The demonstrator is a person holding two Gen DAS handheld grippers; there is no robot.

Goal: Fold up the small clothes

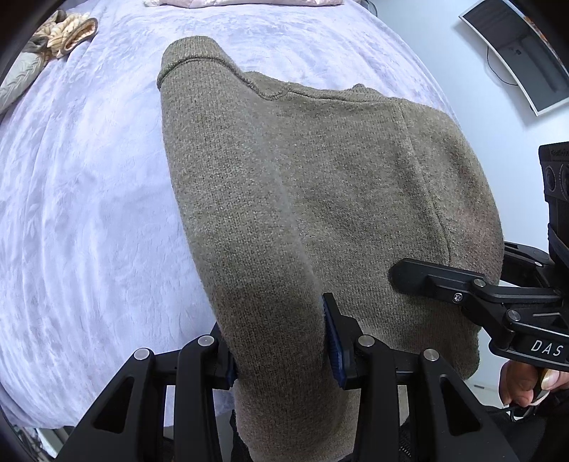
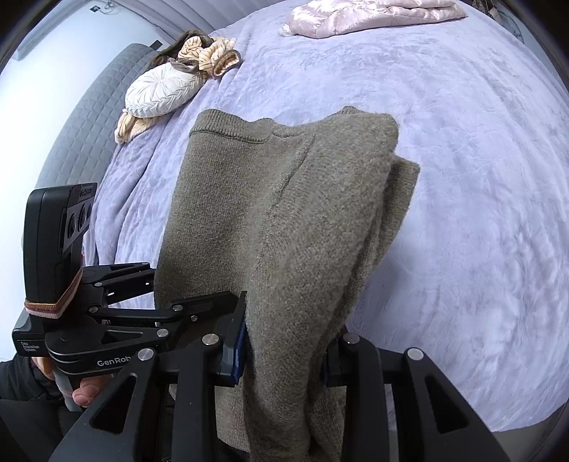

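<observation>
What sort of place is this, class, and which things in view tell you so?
Most likely a bedroom: a wide bed under a lilac plush blanket, a round white cushion by a grey quilted headboard, and a pink quilt at the far edge.

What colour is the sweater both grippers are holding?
The sweater is a plain olive-brown knit, no pattern; the right wrist view shows it best.

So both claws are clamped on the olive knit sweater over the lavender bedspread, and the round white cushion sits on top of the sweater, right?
Not quite. The left claw and right claw do clamp the olive knit sweater over the lavender bedspread. But the round white cushion lies apart from the sweater, at the bed's far edge among other clothes, as the right wrist view shows.
</observation>
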